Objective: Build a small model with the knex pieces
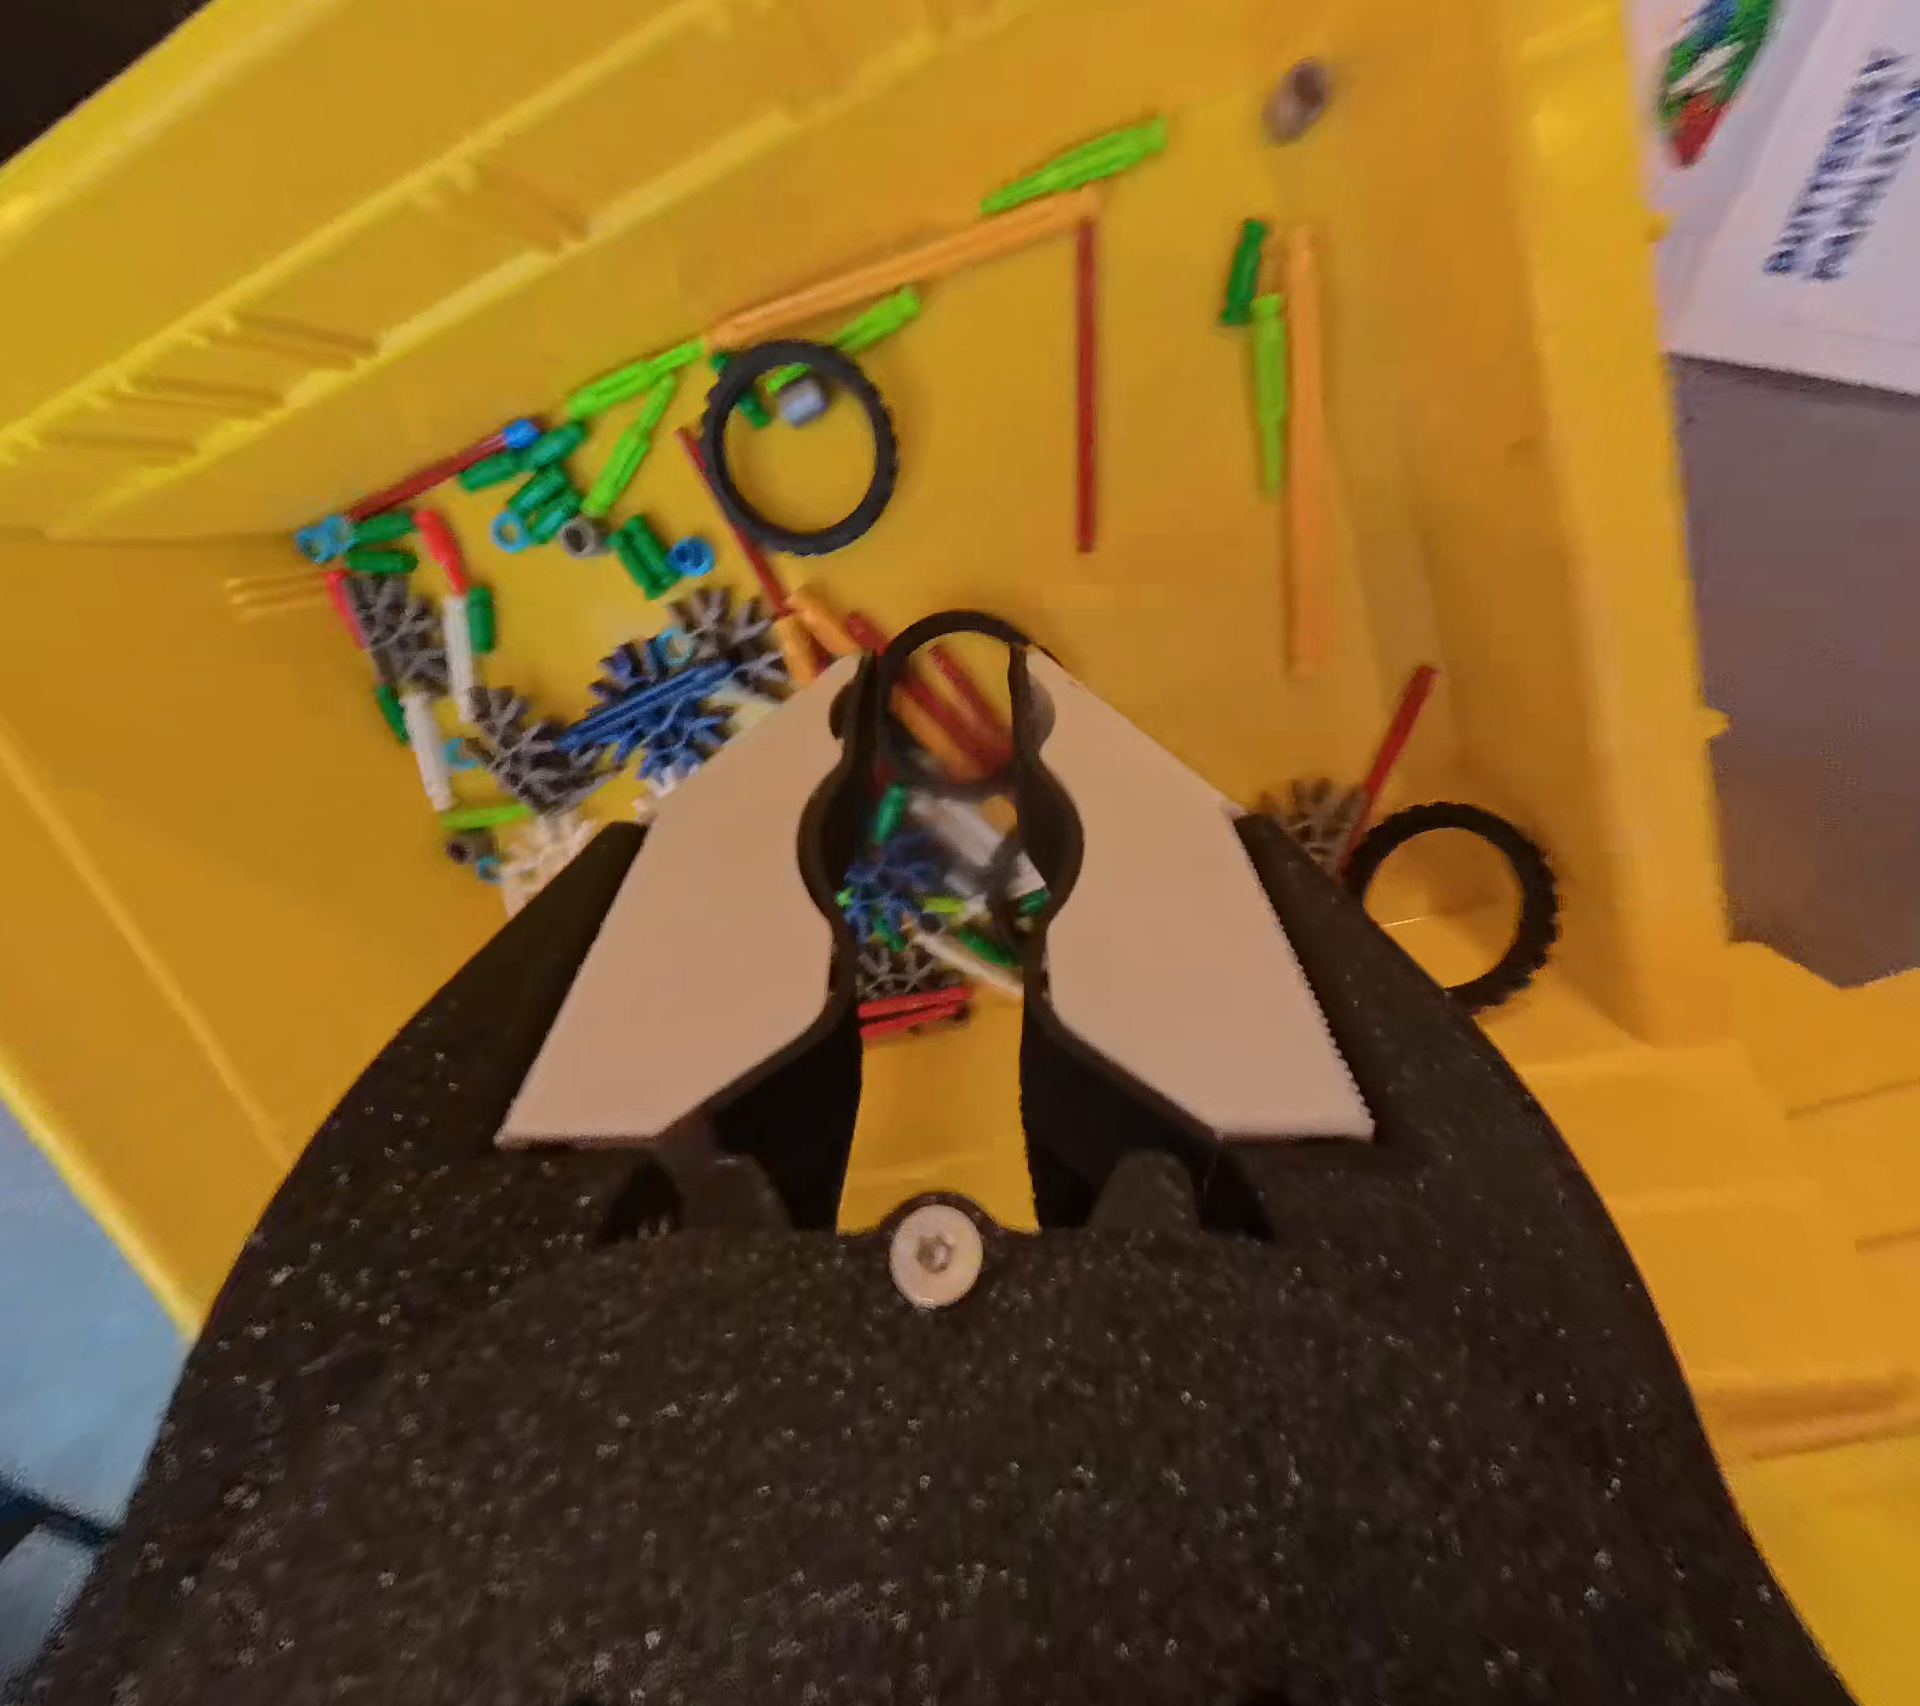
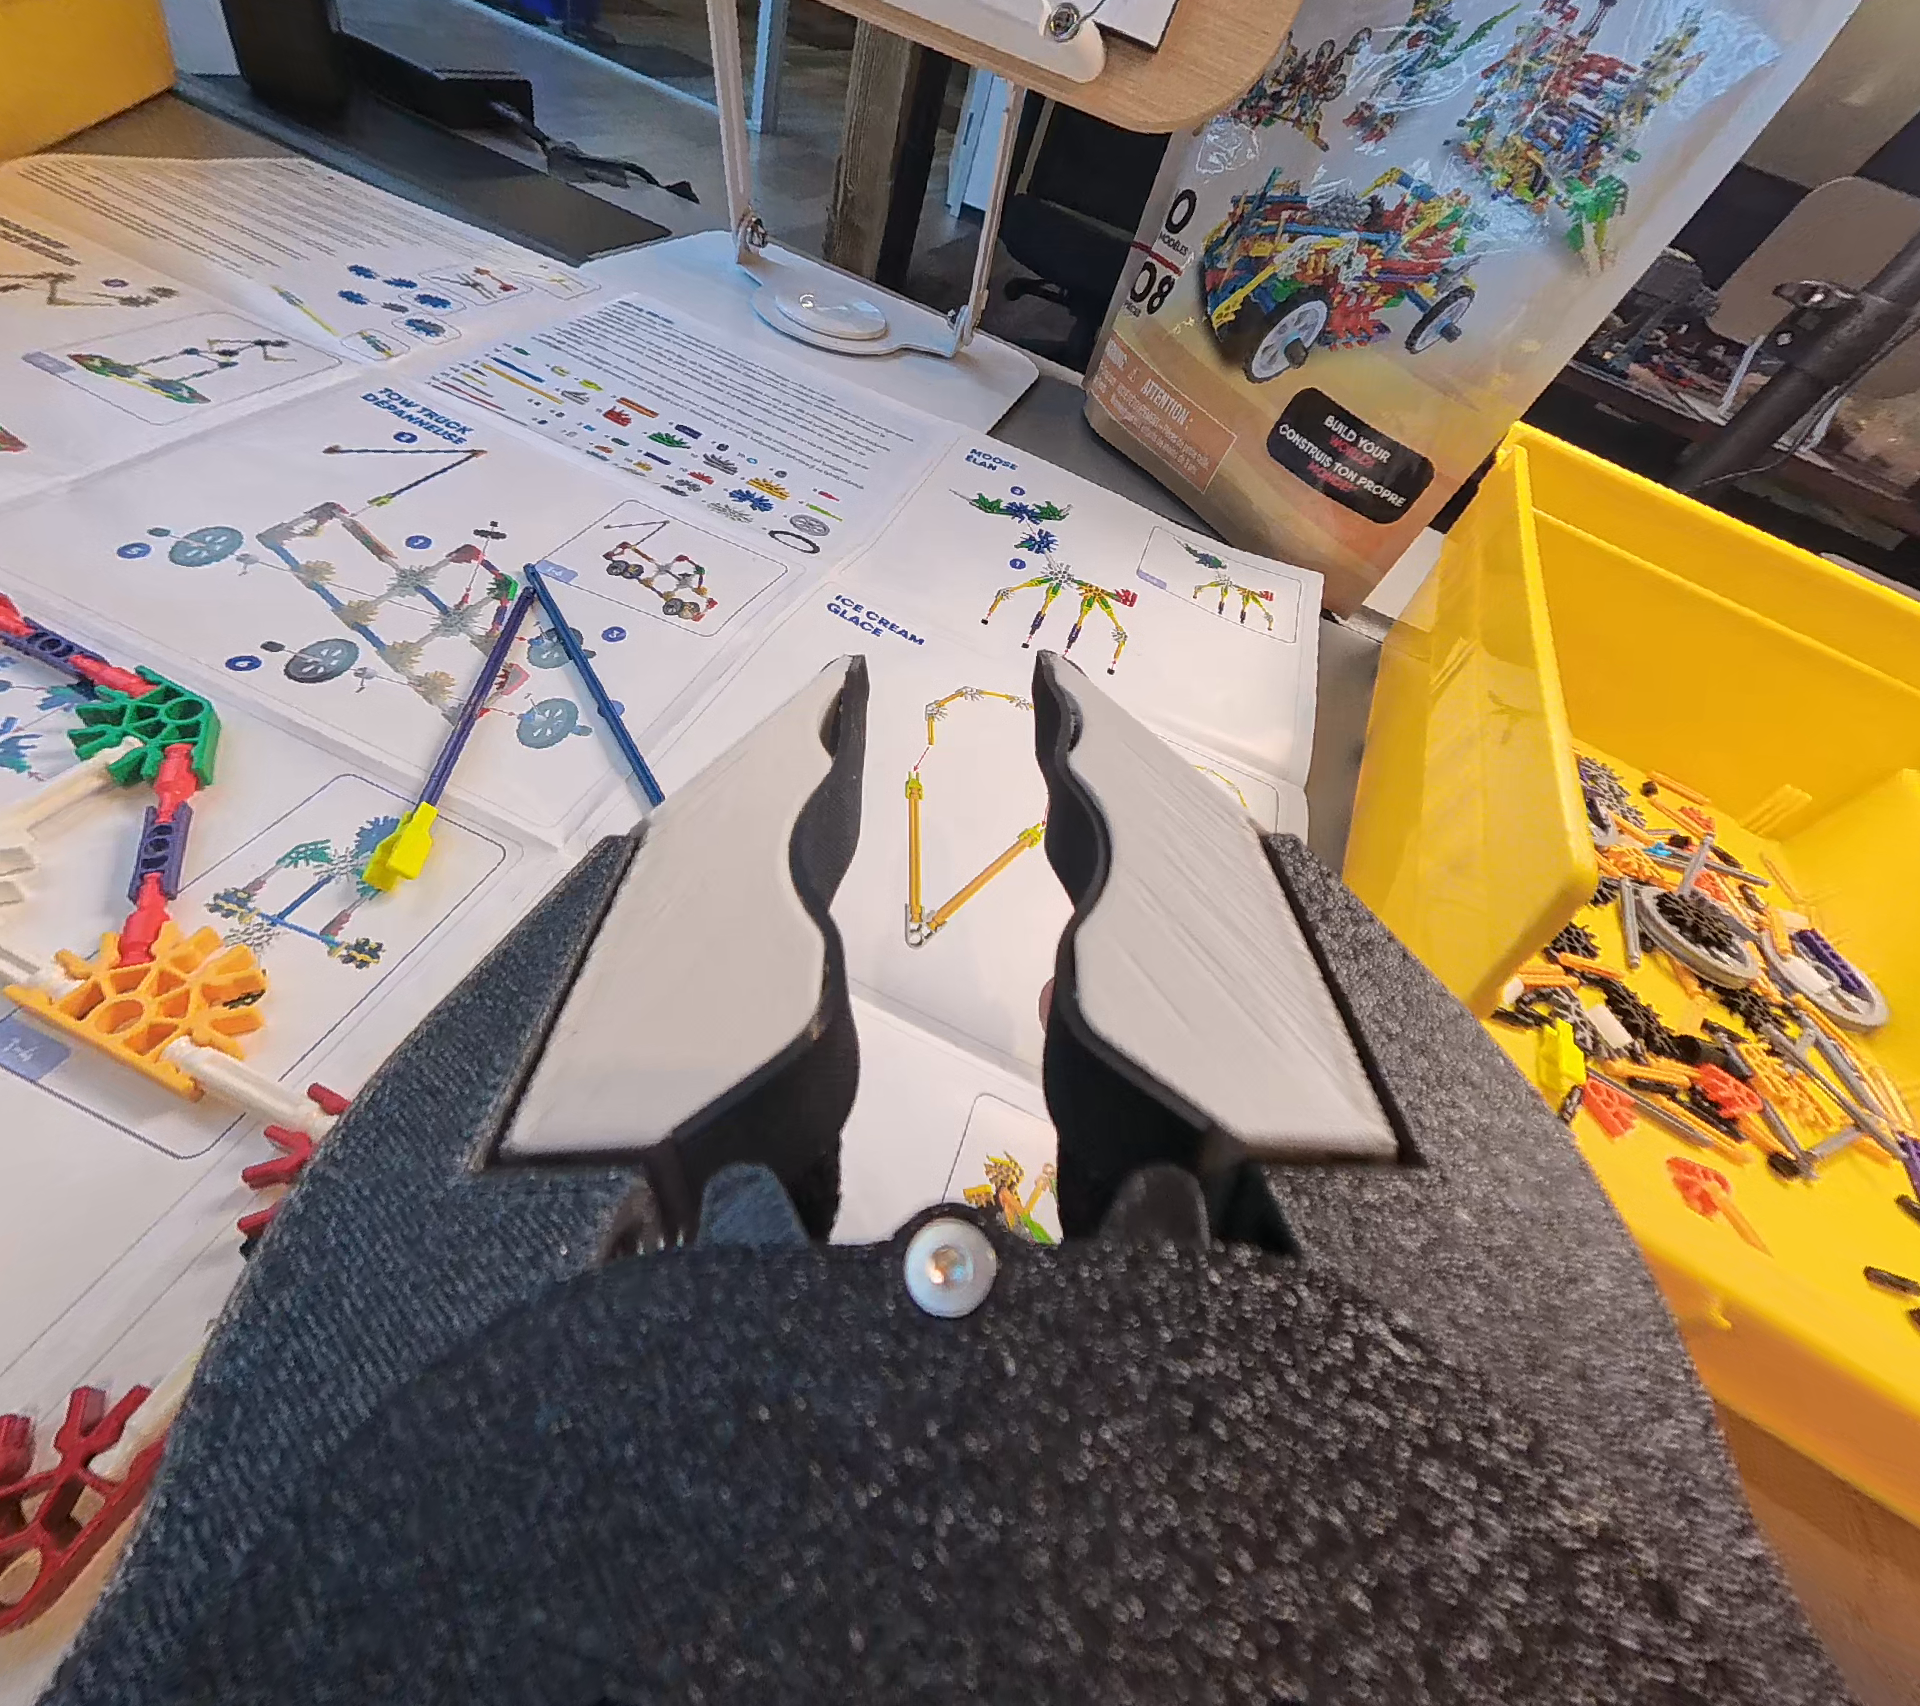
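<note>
Left wrist view: a black tyre ring point(image 1: 951, 706) is being gripped by the left tool point(image 1: 940, 669) at frame centre, inside the yellow bin point(image 1: 1507, 306); right tool point(image 2: 948, 669) is being held open, empty, over the instruction sheet point(image 2: 727, 451).

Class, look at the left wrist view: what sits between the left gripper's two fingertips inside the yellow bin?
In the left wrist view, a black tyre ring sits between the left gripper's fingertips, over red and orange rods in the yellow bin.

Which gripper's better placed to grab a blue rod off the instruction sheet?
Likely the right gripper: open, over the instruction sheet beside the blue rods; left gripper is in the yellow bin, holding a black ring.
</note>
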Tool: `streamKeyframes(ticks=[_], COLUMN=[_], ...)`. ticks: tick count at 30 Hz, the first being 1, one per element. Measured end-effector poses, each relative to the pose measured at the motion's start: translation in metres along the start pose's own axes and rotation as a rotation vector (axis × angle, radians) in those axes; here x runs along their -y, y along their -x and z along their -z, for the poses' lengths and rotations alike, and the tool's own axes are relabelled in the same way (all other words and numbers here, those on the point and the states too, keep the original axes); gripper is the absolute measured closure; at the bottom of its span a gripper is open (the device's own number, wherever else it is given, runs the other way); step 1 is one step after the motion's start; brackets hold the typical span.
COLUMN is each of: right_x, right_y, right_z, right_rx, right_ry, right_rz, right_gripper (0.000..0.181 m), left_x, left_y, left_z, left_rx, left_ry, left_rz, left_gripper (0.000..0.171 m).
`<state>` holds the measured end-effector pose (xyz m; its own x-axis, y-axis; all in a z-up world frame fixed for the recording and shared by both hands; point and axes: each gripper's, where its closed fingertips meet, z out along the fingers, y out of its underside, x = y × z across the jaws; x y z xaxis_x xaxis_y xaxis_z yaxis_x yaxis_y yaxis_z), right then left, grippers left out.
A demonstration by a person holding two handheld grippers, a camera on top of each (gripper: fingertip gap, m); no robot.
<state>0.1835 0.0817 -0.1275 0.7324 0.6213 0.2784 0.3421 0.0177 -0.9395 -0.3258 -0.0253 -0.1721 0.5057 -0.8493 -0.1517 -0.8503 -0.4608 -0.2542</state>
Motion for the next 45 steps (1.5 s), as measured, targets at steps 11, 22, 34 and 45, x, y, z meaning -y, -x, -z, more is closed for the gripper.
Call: streamKeyframes(ticks=[11, 22, 34, 45], right_x=[0.001, 0.001, 0.003, 0.004], right_y=[0.001, 0.0, 0.001, -0.004], right_z=[0.001, 0.001, 0.002, 0.006], right_rx=[-0.001, -0.001, 0.008, 0.008], right_ry=[-0.005, -0.007, -0.02, -0.033], right_rz=[0.007, 0.002, 0.002, -0.018], right_gripper=[0.15, 0.15, 0.15, 0.15], left_x=[-0.006, -0.044, -0.056, -0.063], left_y=[-0.067, 0.006, -0.03, -0.025], left_z=[-0.028, -0.015, 0.005, -0.011], left_rx=[-0.174, 0.098, -0.09, -0.077], left_ry=[0.135, 0.228, 0.273, 0.396], left_rz=[-0.164, -0.044, 0.104, 0.033], left_gripper=[0.128, 0.166, 0.122, 0.122])
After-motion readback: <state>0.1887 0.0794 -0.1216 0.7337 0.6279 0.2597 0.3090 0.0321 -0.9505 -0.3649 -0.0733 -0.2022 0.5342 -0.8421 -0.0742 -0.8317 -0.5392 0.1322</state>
